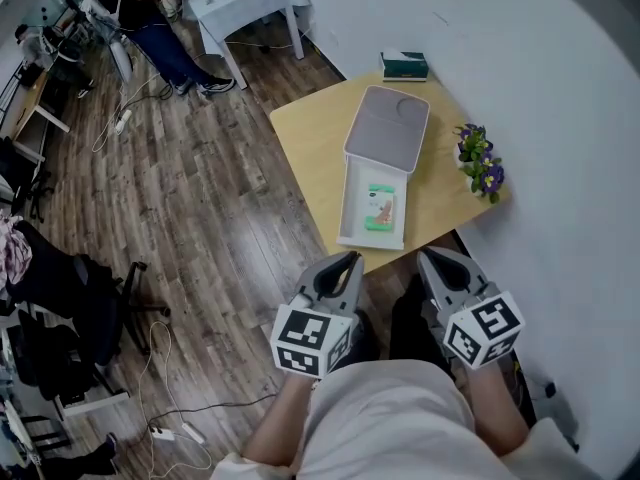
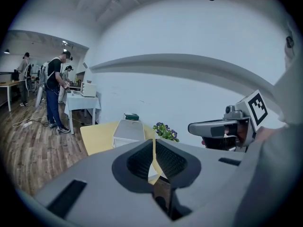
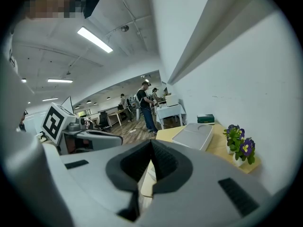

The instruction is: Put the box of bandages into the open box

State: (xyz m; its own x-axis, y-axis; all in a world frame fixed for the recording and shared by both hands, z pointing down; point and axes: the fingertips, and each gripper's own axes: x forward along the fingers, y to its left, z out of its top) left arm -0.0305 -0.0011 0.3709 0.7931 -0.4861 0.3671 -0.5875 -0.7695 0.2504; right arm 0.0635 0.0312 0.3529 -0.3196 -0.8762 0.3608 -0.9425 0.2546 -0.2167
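Observation:
The open white box [image 1: 347,200] lies on a yellow table [image 1: 310,148], its grey lid [image 1: 387,128] folded back toward the far side. A small green-and-white box of bandages [image 1: 380,208] rests flat inside its tray. My left gripper [image 1: 350,260] and right gripper [image 1: 428,256] hang side by side in front of the table's near edge, close to my body, both pointing at the box. Each is shut with nothing between its jaws. In the left gripper view the left gripper [image 2: 153,145] has its tips together below the white box [image 2: 129,129]. The right gripper [image 3: 150,145] looks the same.
A green tissue box [image 1: 404,64] sits at the table's far corner and a pot of purple flowers [image 1: 480,161] at its right edge by the white wall. A wood floor with cables lies to the left. A person [image 1: 150,18] stands at a white table [image 1: 245,3] beyond.

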